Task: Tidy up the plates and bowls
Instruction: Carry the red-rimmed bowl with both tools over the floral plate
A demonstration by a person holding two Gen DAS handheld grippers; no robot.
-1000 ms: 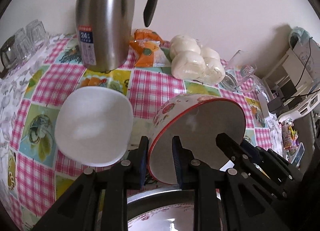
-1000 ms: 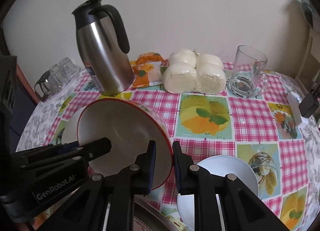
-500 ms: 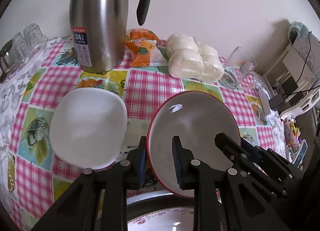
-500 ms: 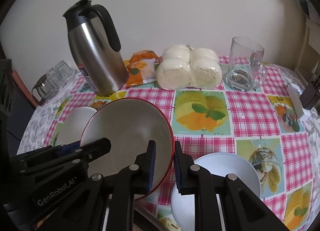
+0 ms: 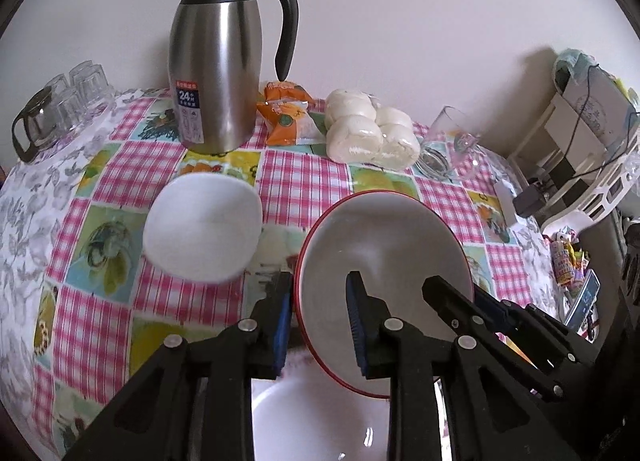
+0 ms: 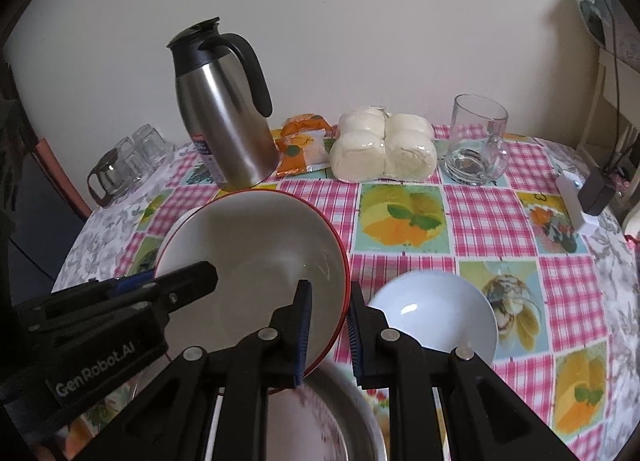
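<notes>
You hold the red-rimmed white ceramic bowl [image 5: 384, 257] tilted on edge above the surface [image 6: 492, 217], near its front edge. Your left gripper [image 5: 318, 321] has its jaws narrow, clamped on the bowl's left rim; your right gripper [image 6: 328, 331] grips the right rim likewise. A white squarish bowl [image 5: 202, 231] sits toward the left edge, a pale blue round bowl [image 6: 434, 313] toward the right.

Both tools [image 5: 318, 321] grip the red-rimmed bowl [image 5: 384, 261] — white bowl [image 5: 202, 231] beside.
</notes>
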